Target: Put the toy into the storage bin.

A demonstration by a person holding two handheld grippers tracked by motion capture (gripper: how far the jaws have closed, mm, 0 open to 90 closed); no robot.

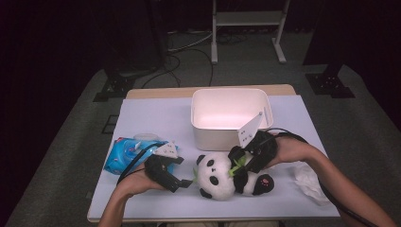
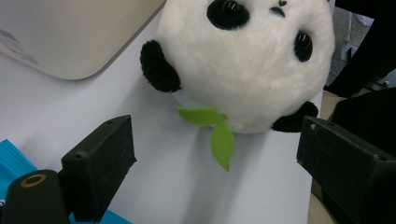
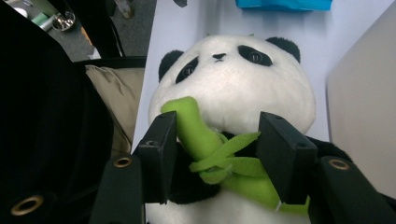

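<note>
On the pale lavender tabletop (image 1: 156, 113), just in front of a white rectangular plastic bin (image 1: 231, 118), a black-and-white plush panda (image 1: 222, 176) lies on its back with its round head toward the person's left and its feet toward the right. A green felt bamboo stalk (image 3: 201, 140) rests against its chest, tied with a green ribbon, and a small green felt leaf (image 2: 219, 135) sticks out beside its head.

The right gripper (image 3: 217, 156) is down over the panda's chest. Its two black jaws stand fairly wide apart, one on each side of the bamboo stalk and the dark upper body; whether the pads press on the plush I cannot tell from these views.

The left gripper (image 1: 182, 182) sits near the head, just short of it. Its jaws are spread wide with nothing between them but bare tabletop, the panda's head and leaf lying just beyond the tips.

Behind the left hand (image 1: 137, 182) lies a blue printed plastic packet (image 1: 125, 153). Near the right forearm, a crumpled white tissue (image 1: 309, 182) rests by the table's edge.
</note>
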